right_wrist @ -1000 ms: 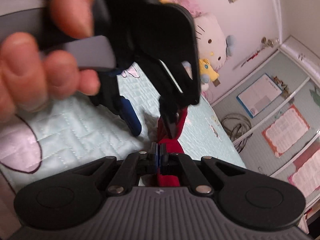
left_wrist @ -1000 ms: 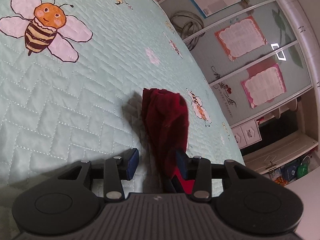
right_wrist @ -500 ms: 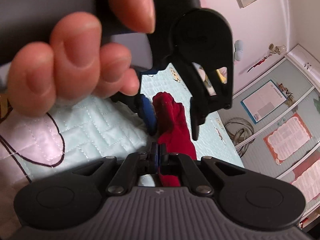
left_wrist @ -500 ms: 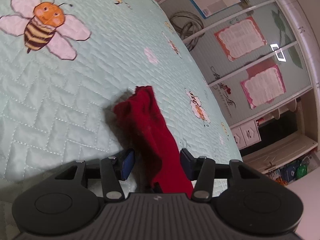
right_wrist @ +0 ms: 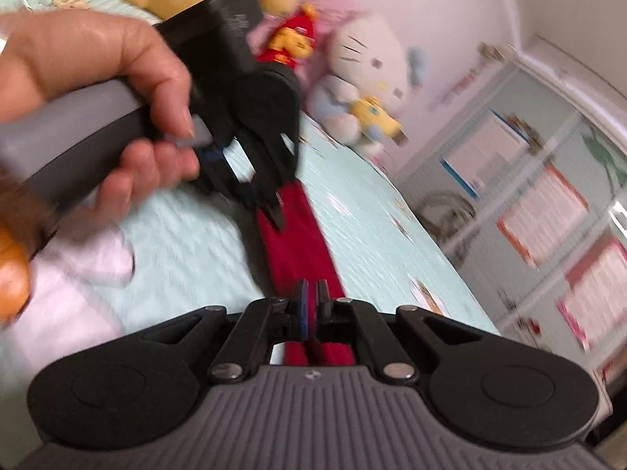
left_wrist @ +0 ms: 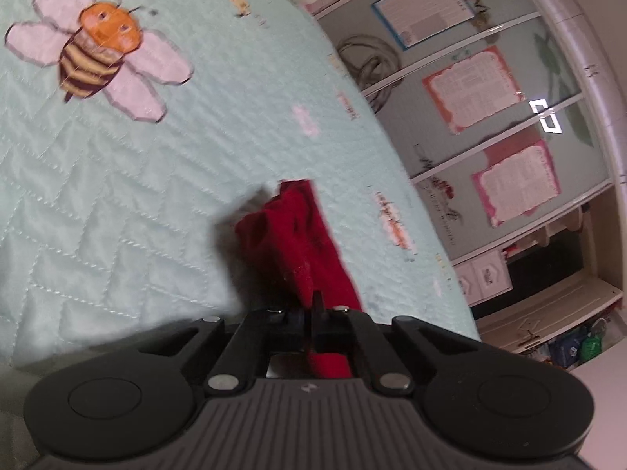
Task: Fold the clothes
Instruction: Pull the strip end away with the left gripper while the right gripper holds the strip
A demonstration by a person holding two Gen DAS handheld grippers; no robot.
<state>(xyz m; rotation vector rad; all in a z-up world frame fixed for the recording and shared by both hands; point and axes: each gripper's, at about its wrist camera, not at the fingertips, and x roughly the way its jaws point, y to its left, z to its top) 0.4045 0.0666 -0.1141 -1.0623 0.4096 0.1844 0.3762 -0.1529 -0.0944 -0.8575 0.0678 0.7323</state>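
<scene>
A small dark red garment [left_wrist: 299,235] lies bunched on the pale green quilted bedspread [left_wrist: 117,180]. In the left wrist view my left gripper [left_wrist: 312,305] is shut on its near end, and the far end sits crumpled on the quilt. In the right wrist view the same red garment [right_wrist: 296,243] stretches as a narrow strip between both grippers. My right gripper [right_wrist: 311,301] is shut on the near end. The left gripper [right_wrist: 270,211], held by a hand [right_wrist: 98,90], pinches the far end.
A bee print [left_wrist: 98,51] marks the quilt at the left. Plush toys [right_wrist: 364,74] sit at the head of the bed. Wardrobe doors with pink posters [left_wrist: 513,180] stand beyond the bed's right edge. Open shelves [left_wrist: 548,313] are lower right.
My left gripper, open around the cloth before, has shut on the red garment. The two grippers have drawn apart, stretching it into a strip. The right gripper stayed shut on it.
</scene>
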